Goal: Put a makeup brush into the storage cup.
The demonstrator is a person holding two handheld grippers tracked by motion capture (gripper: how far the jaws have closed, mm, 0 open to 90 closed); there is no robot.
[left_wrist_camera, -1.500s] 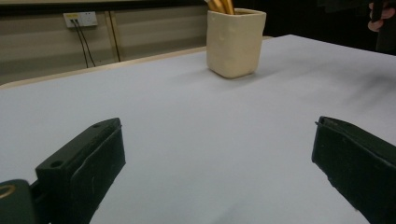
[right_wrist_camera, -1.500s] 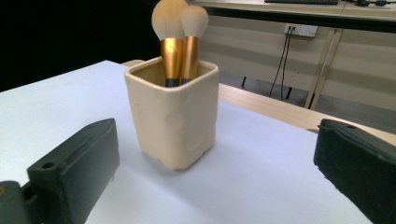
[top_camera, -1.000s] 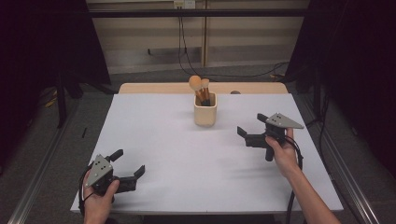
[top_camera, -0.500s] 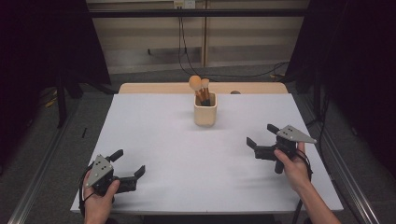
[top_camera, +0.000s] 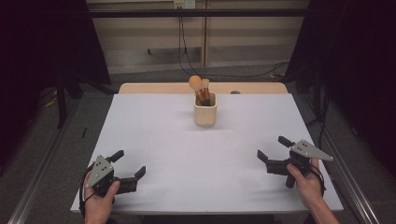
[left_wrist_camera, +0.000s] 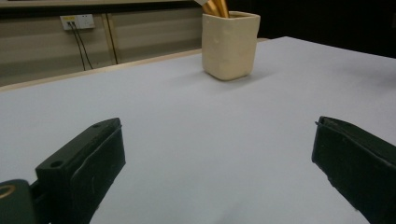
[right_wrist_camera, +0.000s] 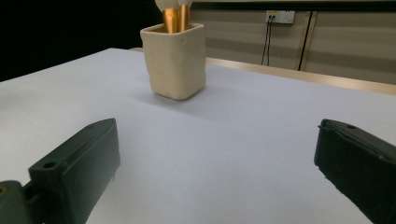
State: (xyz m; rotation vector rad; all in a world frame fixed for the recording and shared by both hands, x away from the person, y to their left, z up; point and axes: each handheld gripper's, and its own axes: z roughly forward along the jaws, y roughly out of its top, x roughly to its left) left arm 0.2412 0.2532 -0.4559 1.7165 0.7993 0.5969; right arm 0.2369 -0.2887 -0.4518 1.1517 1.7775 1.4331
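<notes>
The lower ends of the makeup brushes (top_camera: 201, 88) are hidden inside the cream holder (top_camera: 205, 112), so how many stand in it cannot be told from the high view. In the left gripper view the top edge cuts the brushes (left_wrist_camera: 216, 6) off just above the holder's (left_wrist_camera: 229, 44) rim, leaving only gold stubs. In the right gripper view the brush heads (right_wrist_camera: 173, 5) are cropped too. A small dark thing (top_camera: 235, 92) on the far wooden edge of the table (top_camera: 154, 140) is too small to identify. The person's forearms leave the high view's bottom edge.
</notes>
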